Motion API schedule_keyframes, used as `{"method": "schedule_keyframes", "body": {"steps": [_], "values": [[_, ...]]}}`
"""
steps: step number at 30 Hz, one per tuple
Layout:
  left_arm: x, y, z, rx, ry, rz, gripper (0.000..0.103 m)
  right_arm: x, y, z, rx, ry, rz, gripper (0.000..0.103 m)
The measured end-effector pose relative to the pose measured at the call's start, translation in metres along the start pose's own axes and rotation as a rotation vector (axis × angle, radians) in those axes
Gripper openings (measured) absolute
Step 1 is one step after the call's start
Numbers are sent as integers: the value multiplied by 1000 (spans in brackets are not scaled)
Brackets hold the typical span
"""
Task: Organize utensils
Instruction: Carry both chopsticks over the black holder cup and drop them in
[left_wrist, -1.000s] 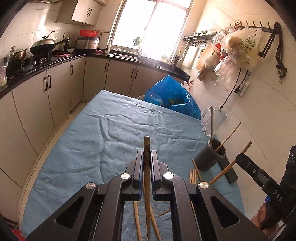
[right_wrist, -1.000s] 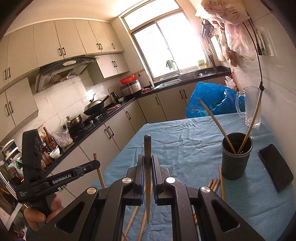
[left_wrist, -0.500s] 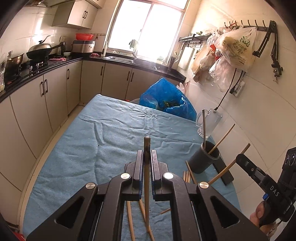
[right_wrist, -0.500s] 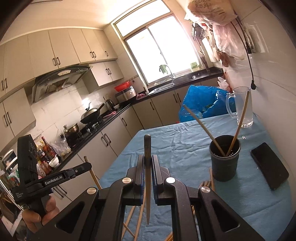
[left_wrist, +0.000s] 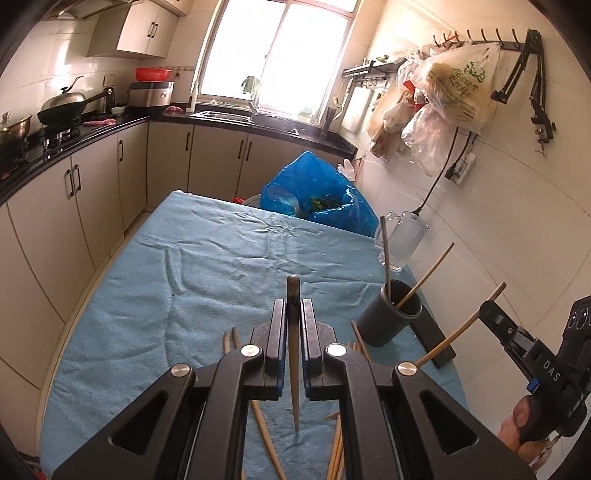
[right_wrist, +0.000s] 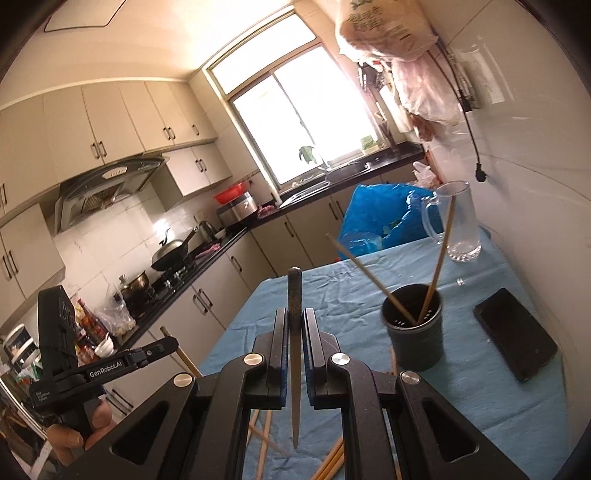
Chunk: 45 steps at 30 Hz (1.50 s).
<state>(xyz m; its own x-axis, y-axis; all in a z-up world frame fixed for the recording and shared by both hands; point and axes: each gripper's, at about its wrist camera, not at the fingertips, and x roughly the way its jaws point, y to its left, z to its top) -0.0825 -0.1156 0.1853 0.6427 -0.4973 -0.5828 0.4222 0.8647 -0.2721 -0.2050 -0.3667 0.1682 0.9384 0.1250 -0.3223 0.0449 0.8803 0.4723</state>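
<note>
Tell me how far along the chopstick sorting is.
Early. Two chopsticks already stand in the black cup. The left gripper and right gripper each clamp one chopstick. Several loose chopsticks lie on the blue cloth, waiting.

Both cameras ride on the grippers, each looking forward along its own two fingers, with the dark cup (left_wrist: 388, 314) (right_wrist: 413, 332) as the shared landmark. The left wrist view sits above the near end of the table (left_wrist: 155, 295), left of the cup, and faces the window (left_wrist: 280, 51) beyond it. The right wrist view sits nearer the cup, which stands just right of its fingers, and is turned toward the stove side. Both views share the cup, the glass jug (left_wrist: 404, 243) (right_wrist: 458, 221) behind it, the blue bag (left_wrist: 314, 199) (right_wrist: 380, 214) and the window (right_wrist: 295, 122).
</note>
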Motion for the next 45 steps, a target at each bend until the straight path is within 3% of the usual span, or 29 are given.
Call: {"method": "schedule_keyframes", "body": {"steps": [14,30,35,43,45], "values": [[16,-51,31,66,11,-68,6,-25,-25,38,6,-85,-61,8],[40,-137,124,102,-107,-177,6,-25,-41,128,-54,-219,-206,8],[79,-145,126,86,-58,-175,6,2,-56,130,-60,-188,-255,8],[137,-133,107,50,75,-134,7,46,-94,116,3,-42,-263,10],[138,-128,105,51,87,-130,14,48,-97,114,9,-28,-261,20]]}}
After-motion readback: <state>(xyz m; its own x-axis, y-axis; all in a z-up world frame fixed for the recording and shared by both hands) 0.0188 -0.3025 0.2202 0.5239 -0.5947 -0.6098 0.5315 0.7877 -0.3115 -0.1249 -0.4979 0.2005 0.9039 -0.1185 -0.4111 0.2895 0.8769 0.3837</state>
